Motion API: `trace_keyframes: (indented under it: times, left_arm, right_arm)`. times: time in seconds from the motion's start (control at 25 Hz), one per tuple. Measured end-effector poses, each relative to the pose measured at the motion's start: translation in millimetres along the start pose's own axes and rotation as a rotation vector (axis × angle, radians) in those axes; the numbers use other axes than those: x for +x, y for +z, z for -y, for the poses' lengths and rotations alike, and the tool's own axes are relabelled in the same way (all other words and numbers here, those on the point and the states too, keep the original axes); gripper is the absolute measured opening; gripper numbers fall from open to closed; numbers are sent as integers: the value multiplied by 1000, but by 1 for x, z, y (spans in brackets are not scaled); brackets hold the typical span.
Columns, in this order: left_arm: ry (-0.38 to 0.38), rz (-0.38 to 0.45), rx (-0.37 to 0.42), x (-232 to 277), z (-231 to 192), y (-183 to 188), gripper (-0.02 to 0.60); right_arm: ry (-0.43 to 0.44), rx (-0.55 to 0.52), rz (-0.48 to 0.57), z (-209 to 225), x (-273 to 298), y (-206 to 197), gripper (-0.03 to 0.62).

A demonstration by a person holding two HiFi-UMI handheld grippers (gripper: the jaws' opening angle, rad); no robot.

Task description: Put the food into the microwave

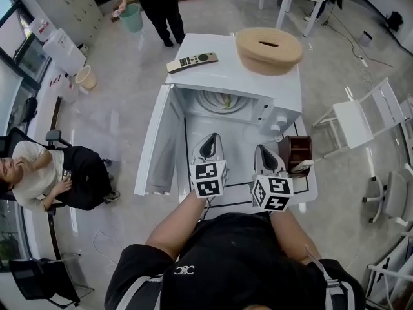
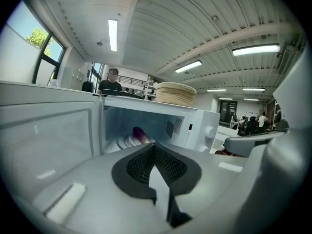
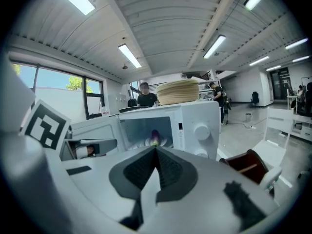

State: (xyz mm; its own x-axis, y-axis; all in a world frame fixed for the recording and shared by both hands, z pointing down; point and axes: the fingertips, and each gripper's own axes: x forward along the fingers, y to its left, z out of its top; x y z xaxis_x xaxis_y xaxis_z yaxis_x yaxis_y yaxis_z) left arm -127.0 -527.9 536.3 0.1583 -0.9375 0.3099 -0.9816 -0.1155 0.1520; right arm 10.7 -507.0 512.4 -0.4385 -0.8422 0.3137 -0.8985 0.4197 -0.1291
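A white microwave (image 1: 258,89) stands on the table with its door (image 1: 157,144) swung open to the left. Inside it lies a white plate with food (image 1: 218,101). In the left gripper view the plate with a purple piece of food (image 2: 137,135) lies deep in the cavity, and it shows in the right gripper view too (image 3: 154,139). My left gripper (image 1: 208,148) and right gripper (image 1: 266,155) hover side by side just in front of the opening. Both are shut with nothing between their jaws, the left (image 2: 154,148) and the right (image 3: 156,151).
A remote control (image 1: 192,62) and a round tan woven thing (image 1: 269,49) rest on top of the microwave. A brown holder (image 1: 295,152) stands at the table's right. A white folding chair (image 1: 358,121) is to the right; one person stands behind, another sits at the left.
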Motion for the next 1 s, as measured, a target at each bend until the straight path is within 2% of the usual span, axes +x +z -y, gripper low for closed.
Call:
trace_keyframes:
  times: [0.36, 0.56, 0.72, 1.0]
  left_arm:
    - [-45, -6, 40, -36, 6, -1, 9]
    - [-48, -23, 38, -43, 6, -10, 9]
    - [-67, -66, 3, -43, 7, -21, 9]
    - [-61, -69, 18, -46, 1, -23, 9]
  right_arm:
    - [22, 7, -18, -19, -7, -13, 6]
    - [22, 0, -15, -24, -10, -14, 6]
    - [18, -6, -20, -27, -13, -16, 6]
    - [18, -8, -19, -32, -13, -15, 6]
